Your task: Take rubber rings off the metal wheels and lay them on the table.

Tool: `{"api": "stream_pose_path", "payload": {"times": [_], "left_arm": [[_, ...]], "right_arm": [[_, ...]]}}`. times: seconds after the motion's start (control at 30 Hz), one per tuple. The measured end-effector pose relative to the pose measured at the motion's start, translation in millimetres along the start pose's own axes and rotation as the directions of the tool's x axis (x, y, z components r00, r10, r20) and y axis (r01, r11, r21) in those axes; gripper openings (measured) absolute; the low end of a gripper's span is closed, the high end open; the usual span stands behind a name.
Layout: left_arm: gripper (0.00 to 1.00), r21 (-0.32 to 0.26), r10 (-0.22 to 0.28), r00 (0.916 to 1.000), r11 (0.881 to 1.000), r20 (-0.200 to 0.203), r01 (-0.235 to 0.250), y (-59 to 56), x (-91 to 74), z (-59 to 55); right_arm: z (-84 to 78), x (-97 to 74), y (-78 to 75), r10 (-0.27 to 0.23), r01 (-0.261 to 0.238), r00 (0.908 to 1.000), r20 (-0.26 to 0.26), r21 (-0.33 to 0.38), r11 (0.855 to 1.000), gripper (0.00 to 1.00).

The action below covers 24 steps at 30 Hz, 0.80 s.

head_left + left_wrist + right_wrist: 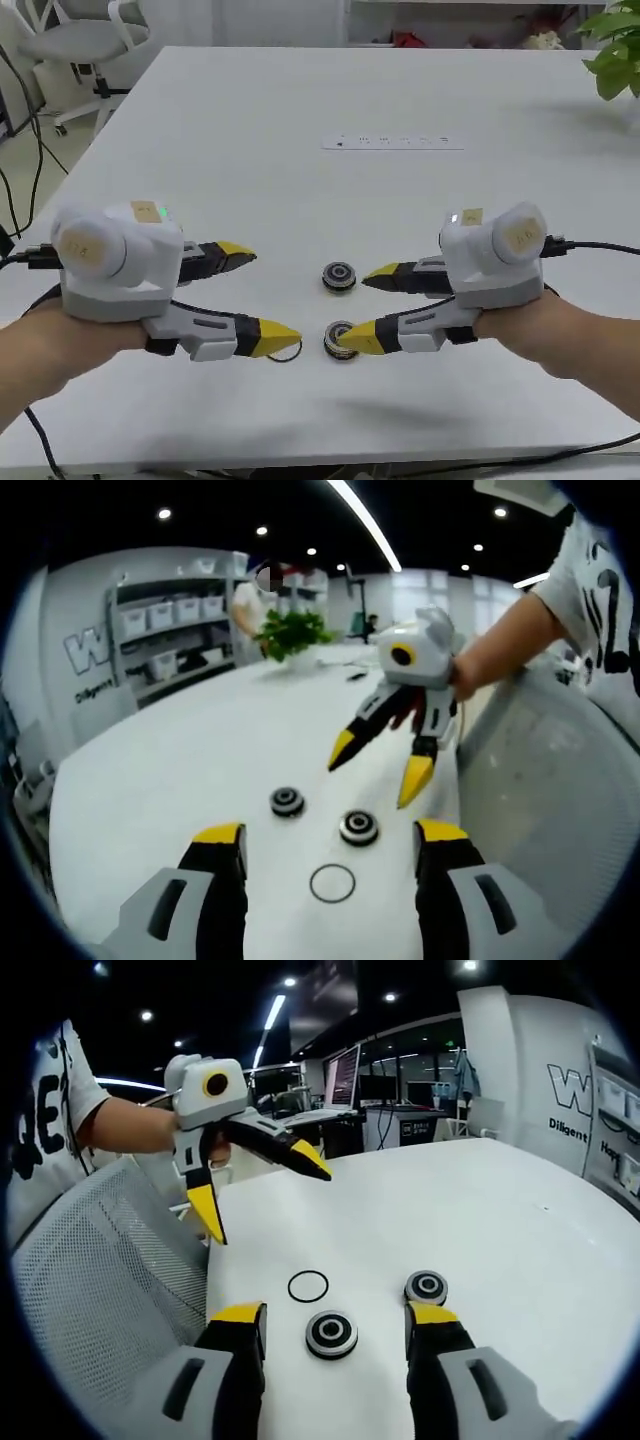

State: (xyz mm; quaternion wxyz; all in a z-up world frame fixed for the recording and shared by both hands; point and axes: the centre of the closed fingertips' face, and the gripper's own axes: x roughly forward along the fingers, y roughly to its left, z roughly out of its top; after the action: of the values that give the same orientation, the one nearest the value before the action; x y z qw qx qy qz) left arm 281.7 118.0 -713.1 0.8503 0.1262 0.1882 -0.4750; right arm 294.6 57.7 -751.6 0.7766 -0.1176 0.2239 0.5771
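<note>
From the head view: left claw (270,295) and right claw (358,308) both spread, pinching nothing, pointed at each other across two wheels on the bench (300,120). Far wheel (339,277) just off the right claw's far tip, near wheel (338,340) close by its near tip. One ring (288,350) already off, flat on the bench, partly hidden behind the left claw's near tip. Risk here: nudging the loose near wheel into a roll, or dragging the freed ring along with a tip. From the left gripper view: ring (332,883) between the spread tips, near wheel (359,827) just beyond, far wheel (287,801) apart on the far side. Could close on the spare ring by mistake instead of steadying a wheel. From the right gripper view: near wheel (331,1333) centred between the open tips, far wheel (427,1286) just off the far tip. Likely to clamp metal rather than rubber, or to squeeze the small unbraced wheel out sideways. Cannot tell whether either wheel still wears rubber.
</note>
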Motion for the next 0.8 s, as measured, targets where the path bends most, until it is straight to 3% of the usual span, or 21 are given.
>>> {"api": "stream_pose_path", "payload": {"times": [0.5,0.8], "left_arm": [[0.68,0.012,-0.038,0.9992,0.999,-0.011,0.039,-2.2,24.0,4.4],[0.66,0.008,-0.055,0.9978,0.998,-0.037,0.056,-2.0,34.9,-4.7]], "right_arm": [[-17.8,-17.9,-13.1,-0.010,0.009,0.9991,-0.042,-0.017,1.000,0.49],[-30.2,-9.1,-15.0,0.011,-0.011,0.9980,-0.062,-0.009,1.000,0.46]]}}
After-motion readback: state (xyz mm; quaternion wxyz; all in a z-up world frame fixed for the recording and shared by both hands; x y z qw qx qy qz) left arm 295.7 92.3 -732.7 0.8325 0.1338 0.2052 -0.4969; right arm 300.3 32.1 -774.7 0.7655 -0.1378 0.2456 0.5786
